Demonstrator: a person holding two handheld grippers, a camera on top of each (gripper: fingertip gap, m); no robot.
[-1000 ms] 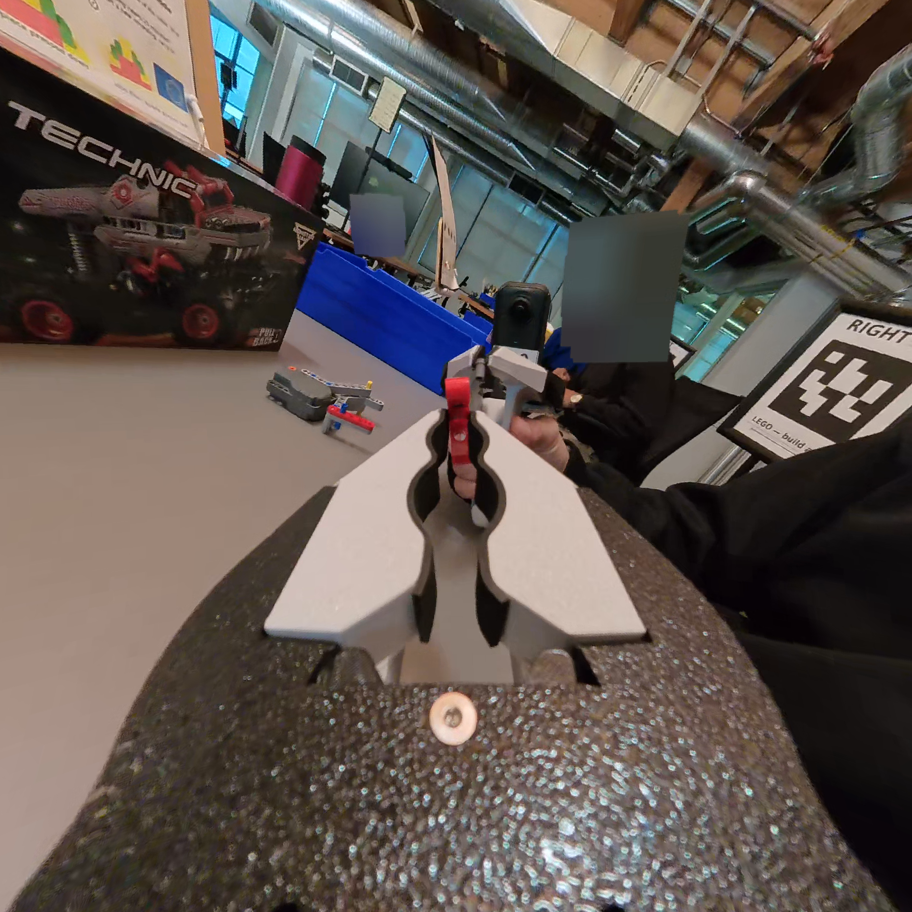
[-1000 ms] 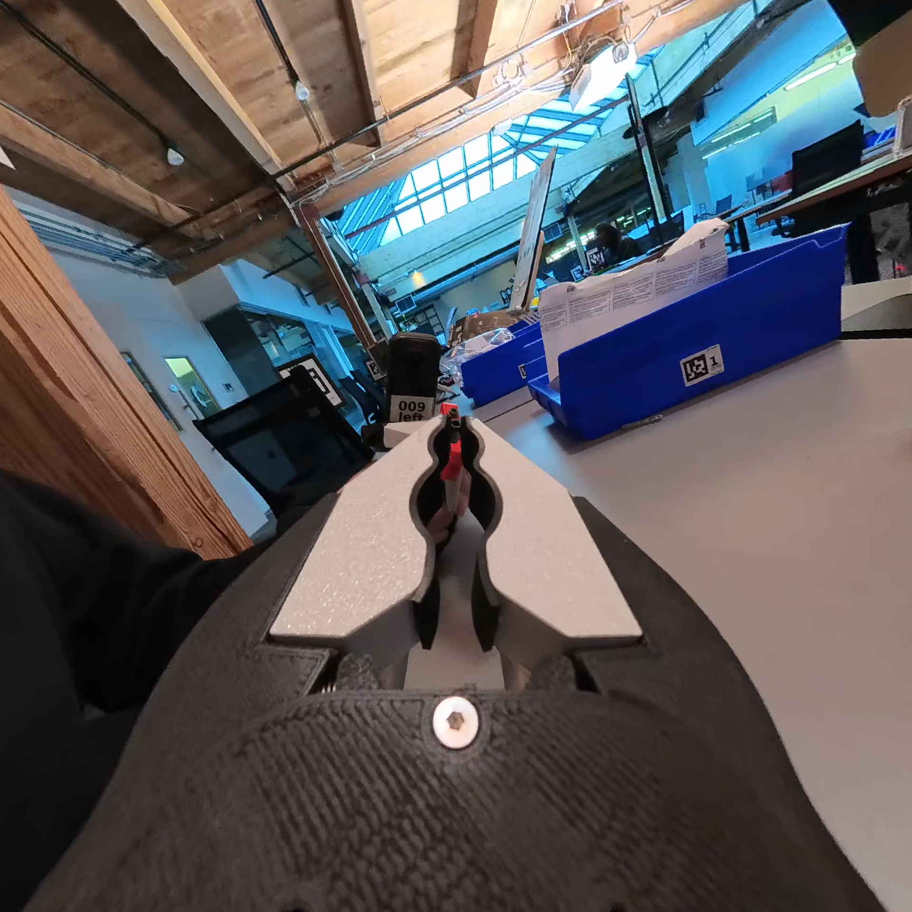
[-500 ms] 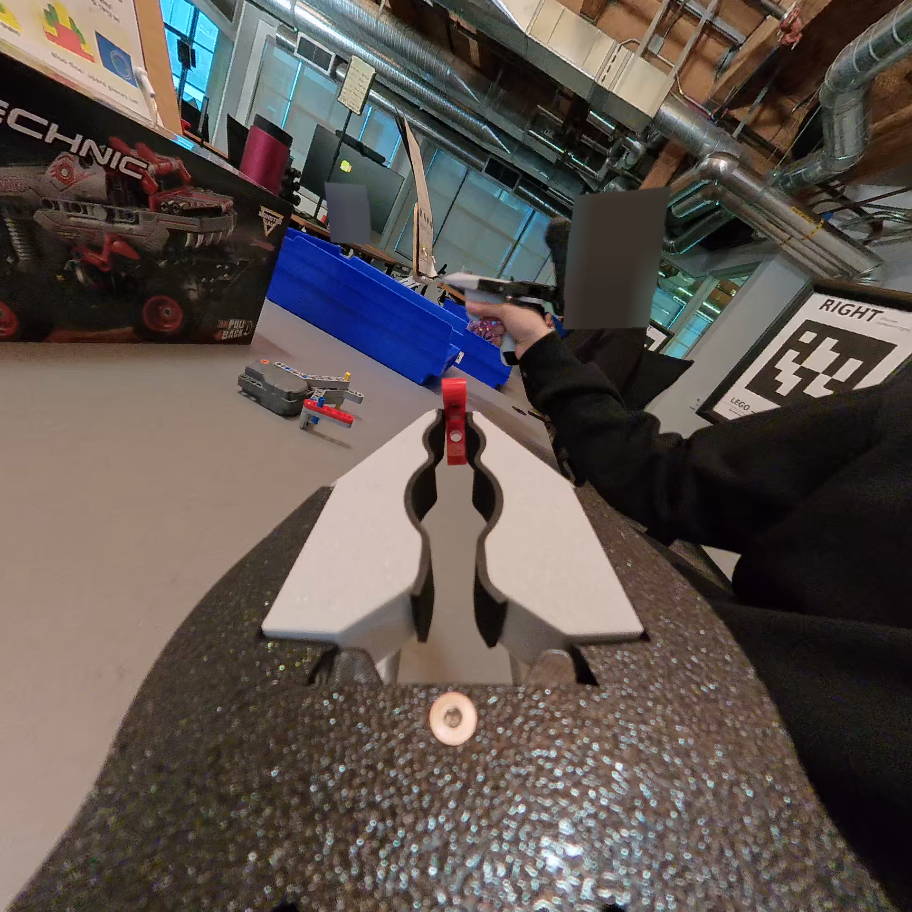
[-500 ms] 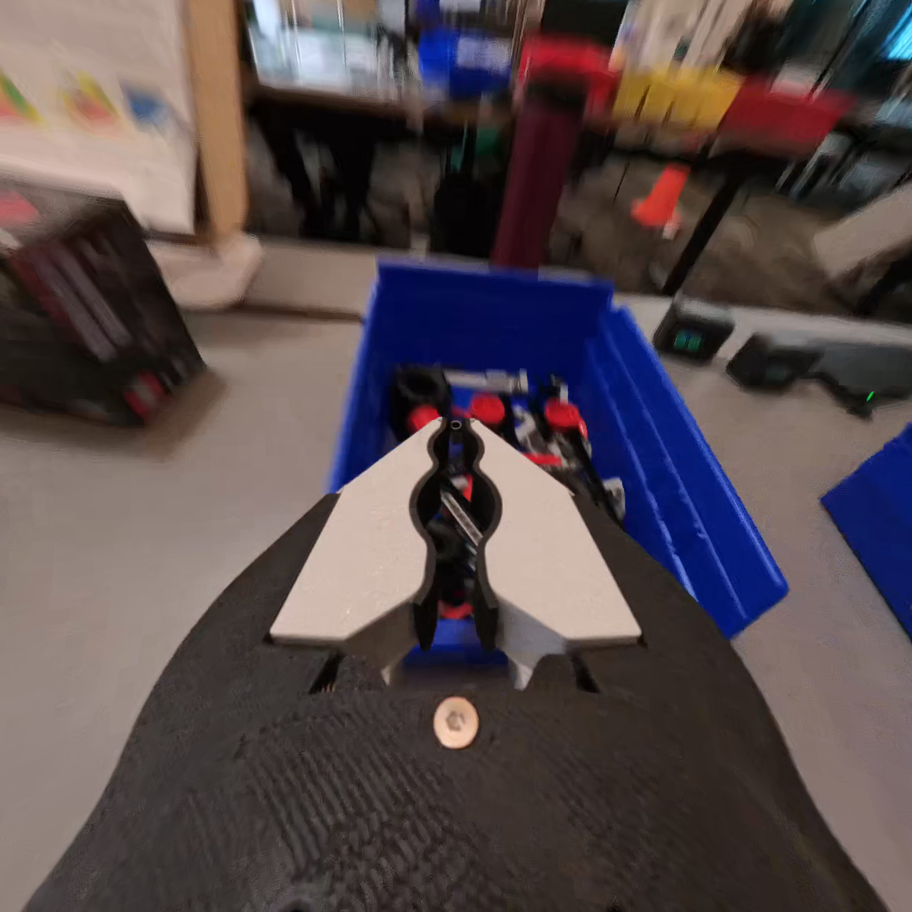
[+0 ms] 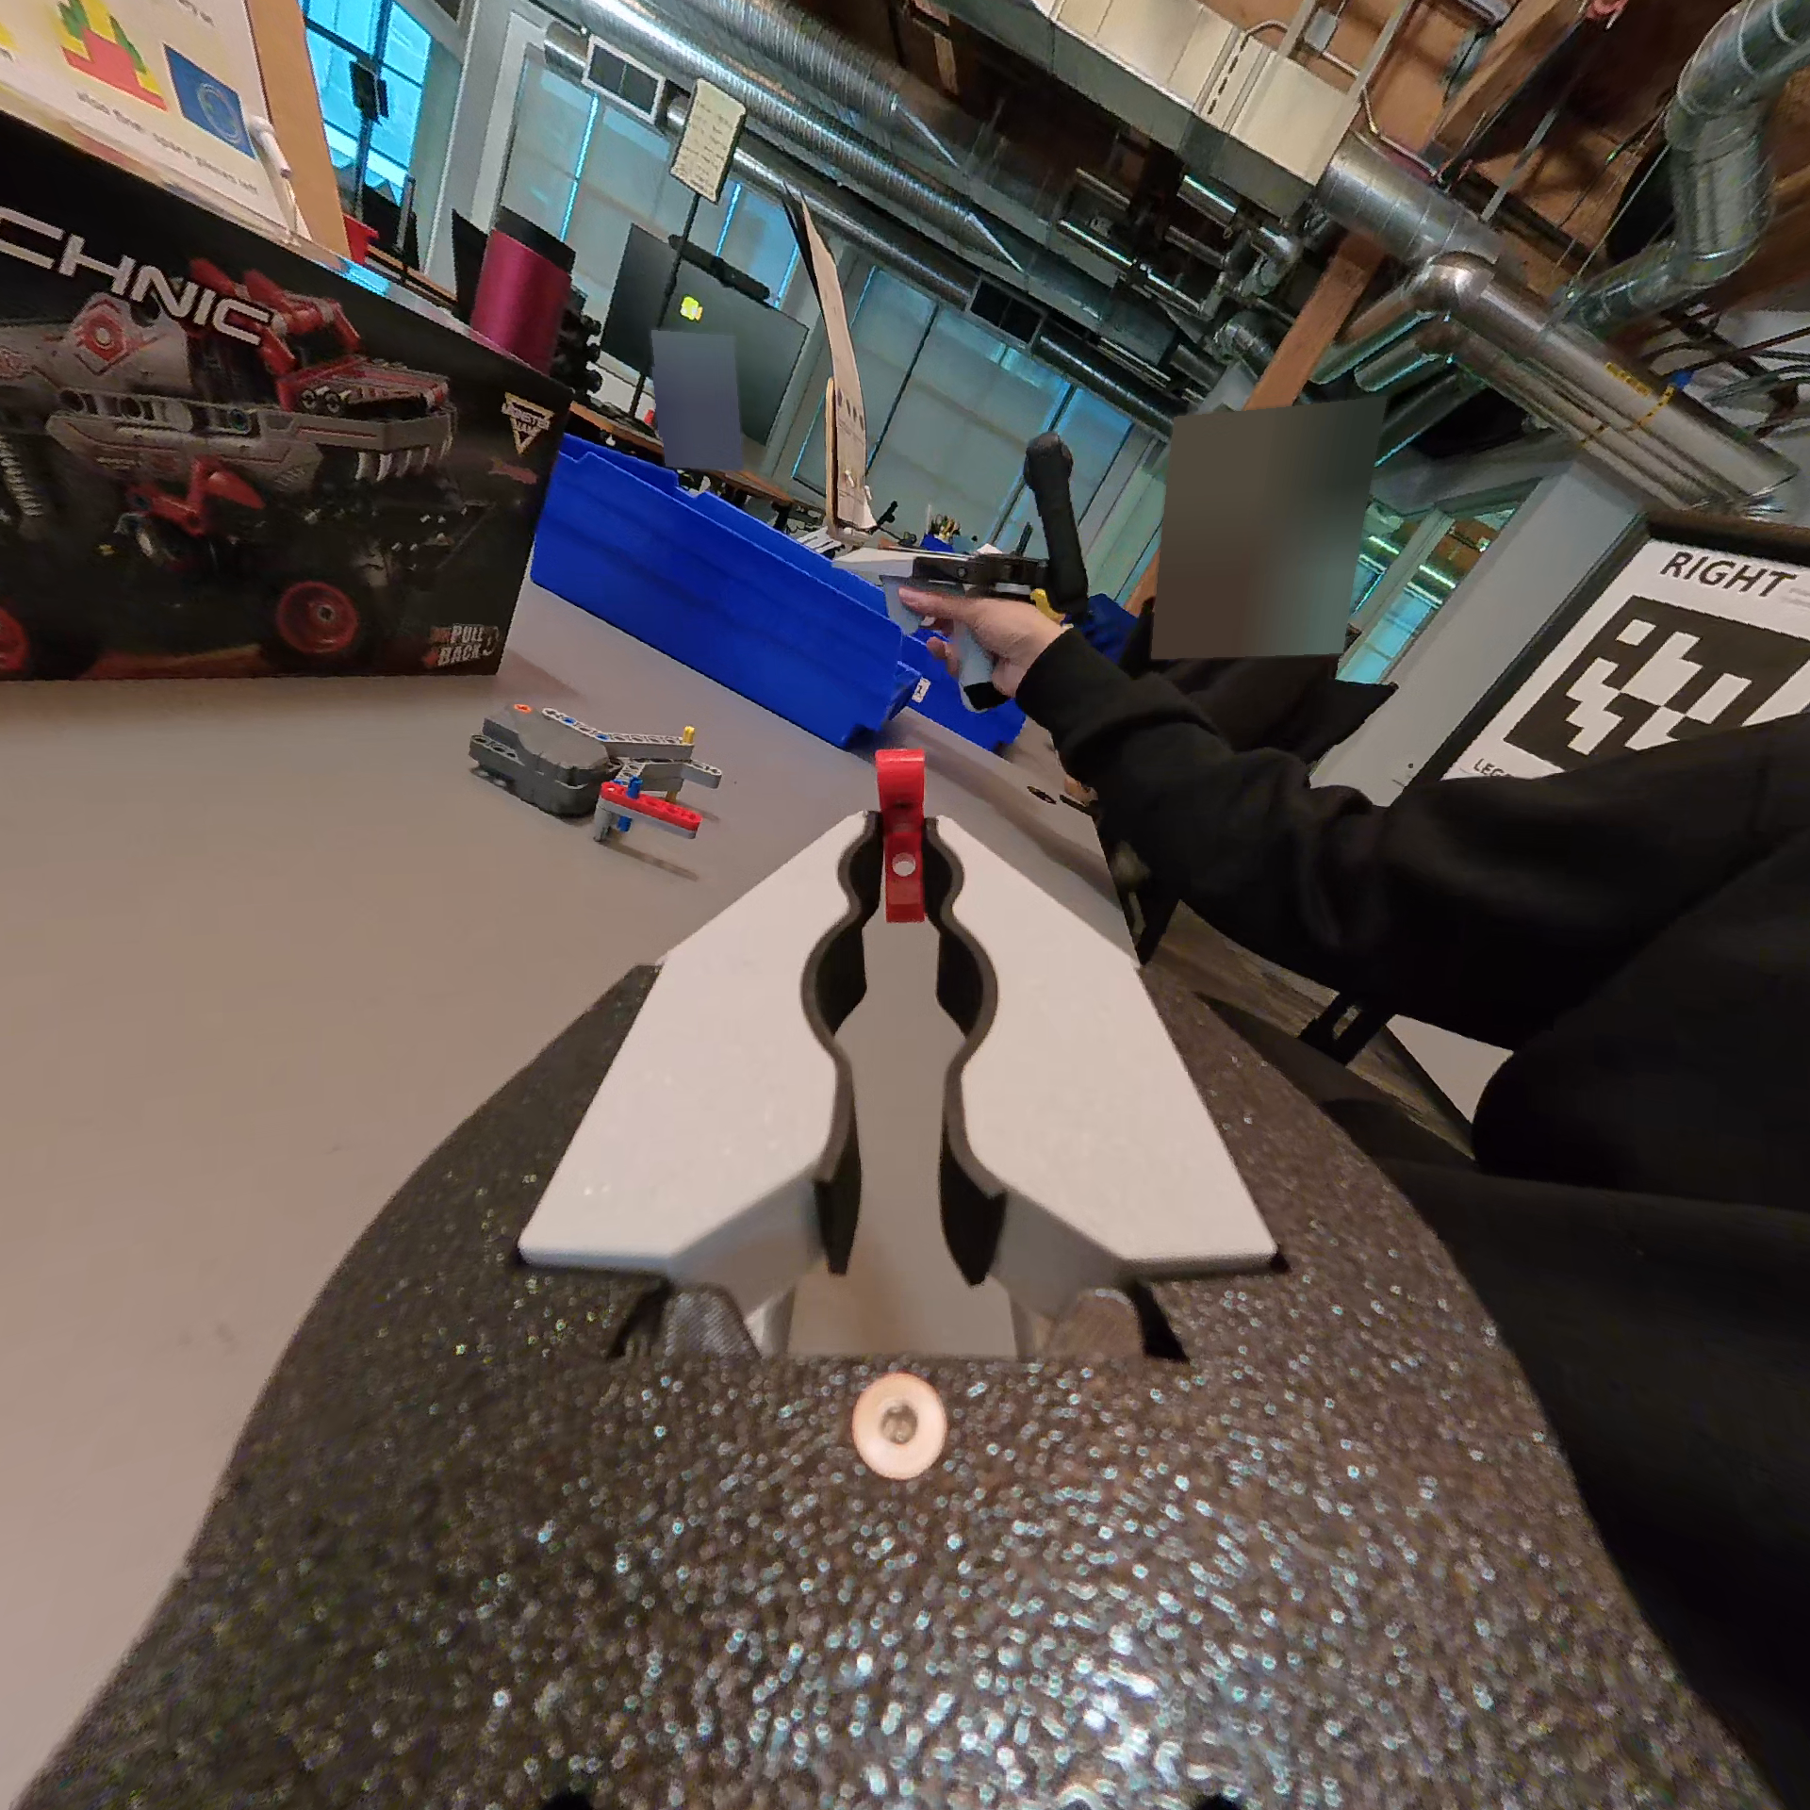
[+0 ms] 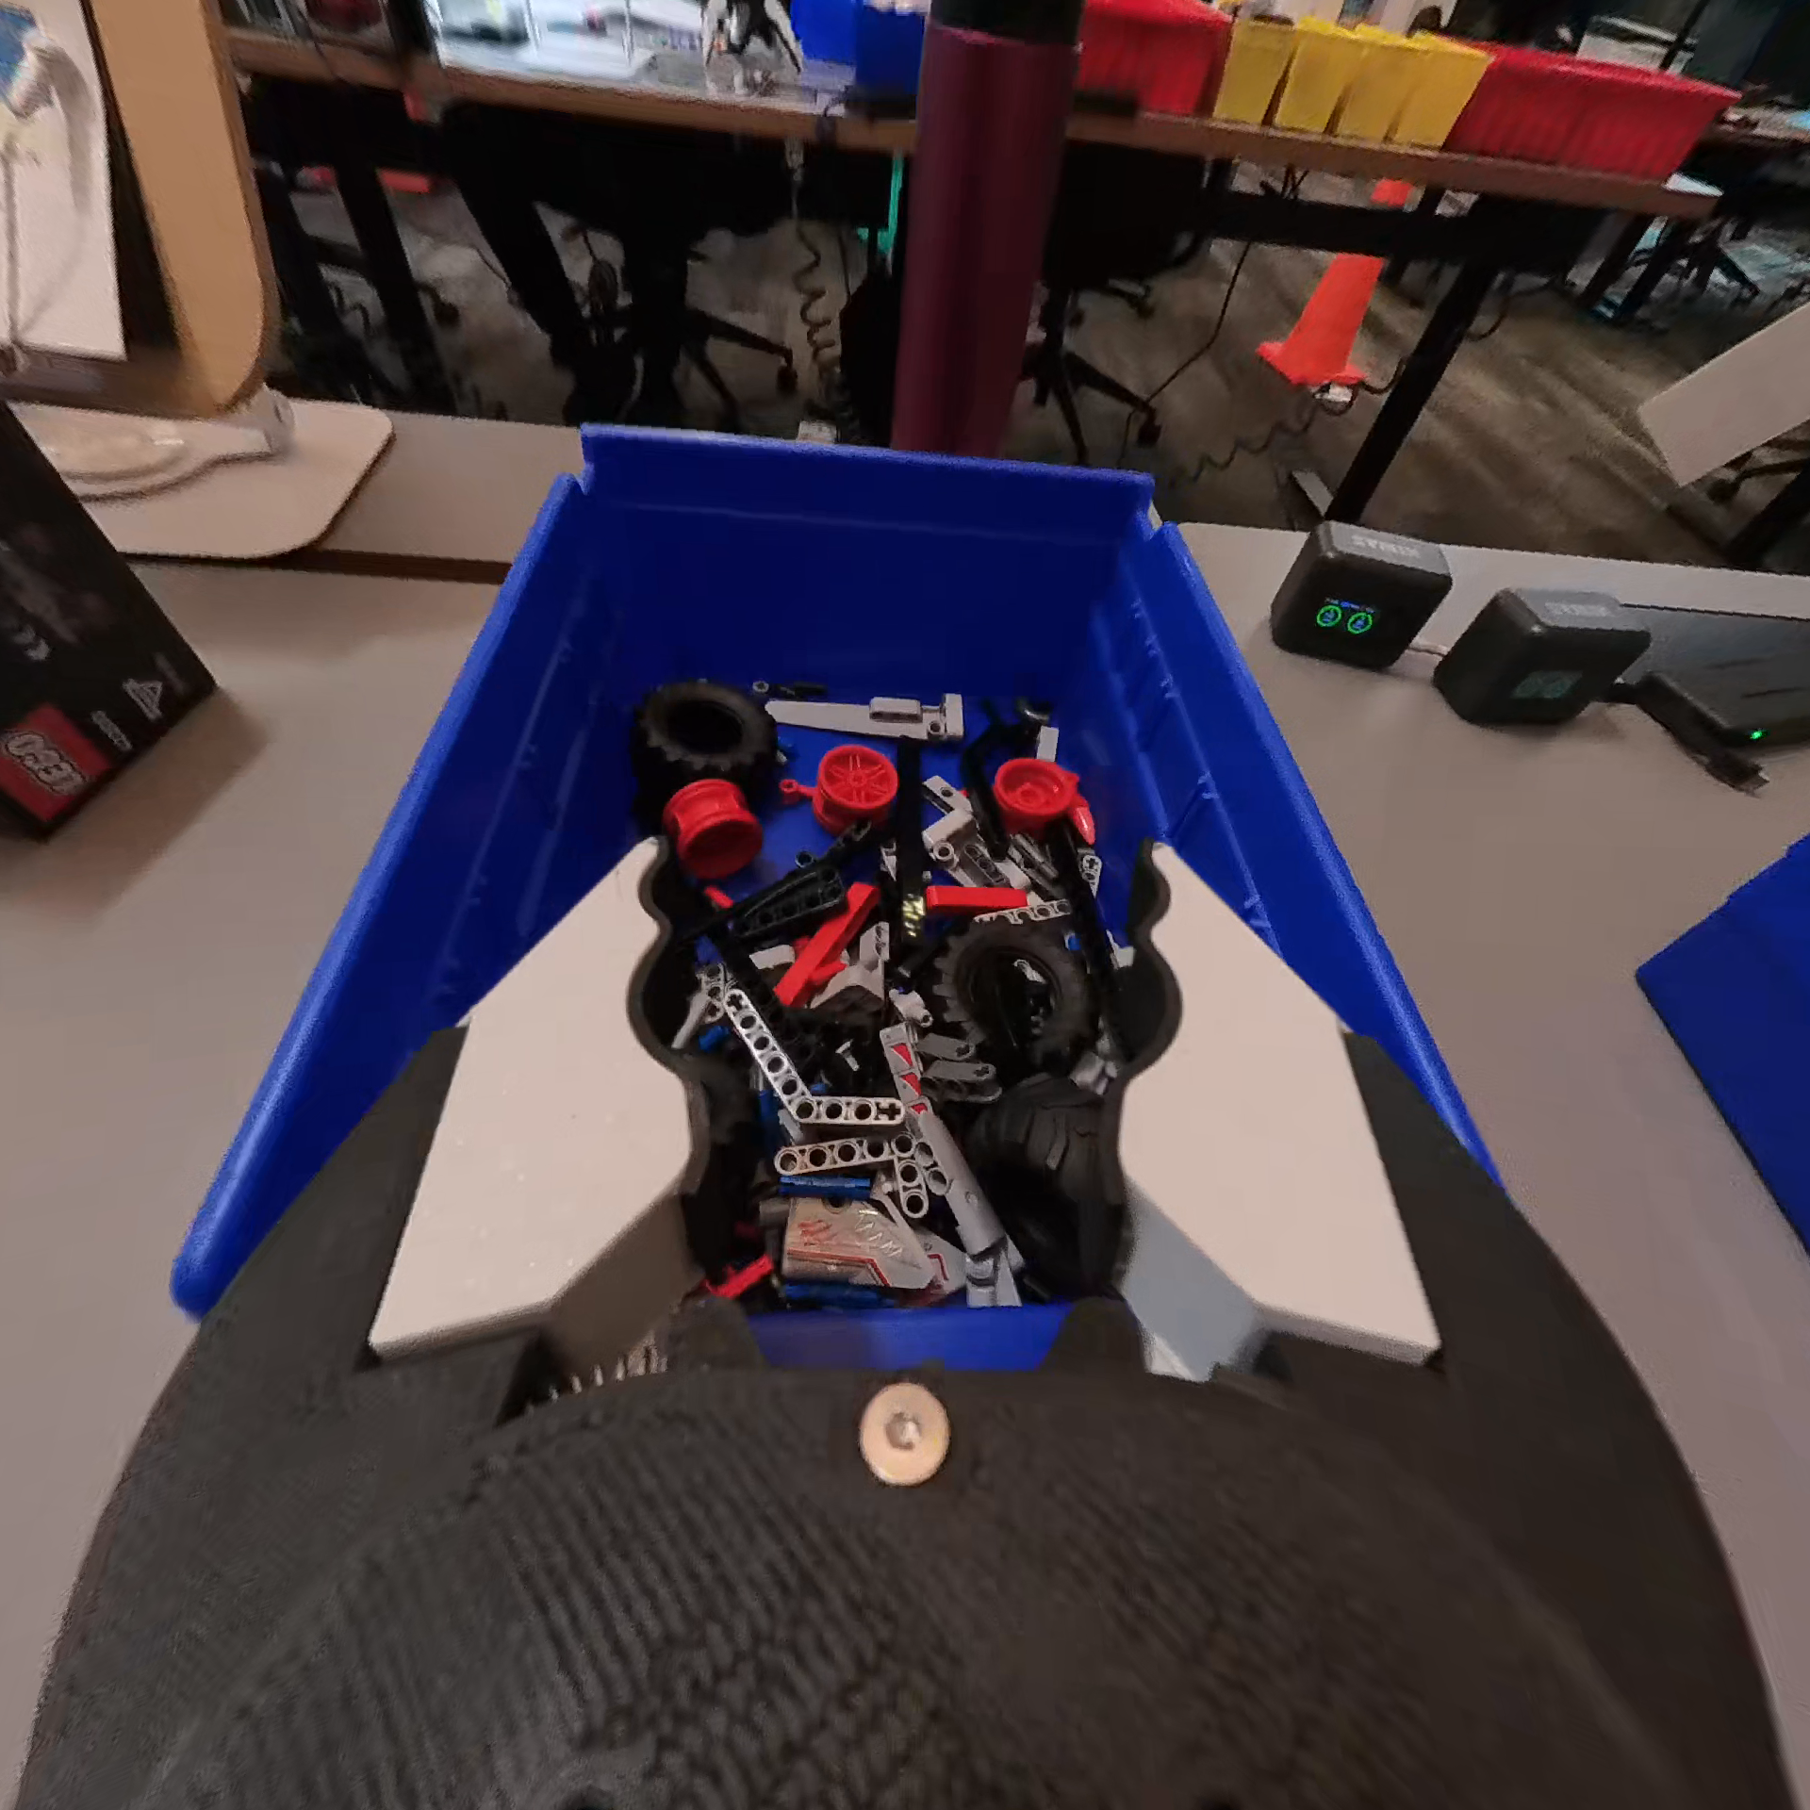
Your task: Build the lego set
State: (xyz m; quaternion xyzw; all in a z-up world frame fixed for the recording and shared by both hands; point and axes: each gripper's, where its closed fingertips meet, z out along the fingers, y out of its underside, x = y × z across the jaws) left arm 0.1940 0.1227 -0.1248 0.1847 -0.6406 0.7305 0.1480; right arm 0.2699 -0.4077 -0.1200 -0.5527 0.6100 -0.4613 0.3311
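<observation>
**Left gripper clamped on red piece; right gripper spread above parts bin**

Left wrist view, from the left: a black set box (image 5: 245, 490) stands upright at the far left of the grey table (image 5: 245, 979). Right of it, on the tabletop, lies a partly built assembly (image 5: 588, 764) of grey, red and blue parts, well apart from the left gripper (image 5: 901, 833). That gripper's jaws are closed on a small red piece (image 5: 901, 833), which stands upright and protrudes above the tips. Behind it, blue bins (image 5: 725, 597) sit along the table's far side. Further right, a hand (image 5: 989, 637) in a black sleeve holds the right gripper (image 5: 881, 573) over the bins.

Right wrist view, from the left: the box corner (image 6: 78, 705) is at the left edge. At centre, the right gripper (image 6: 906, 862) has its jaws wide apart, holding nothing, positioned above an open blue bin (image 6: 862, 568). The bin contains loose lego parts (image 6: 881, 979): red wheel hubs, black tyres, grey and black beams. To the right, two small black devices (image 6: 1361, 597) rest on the table.
</observation>
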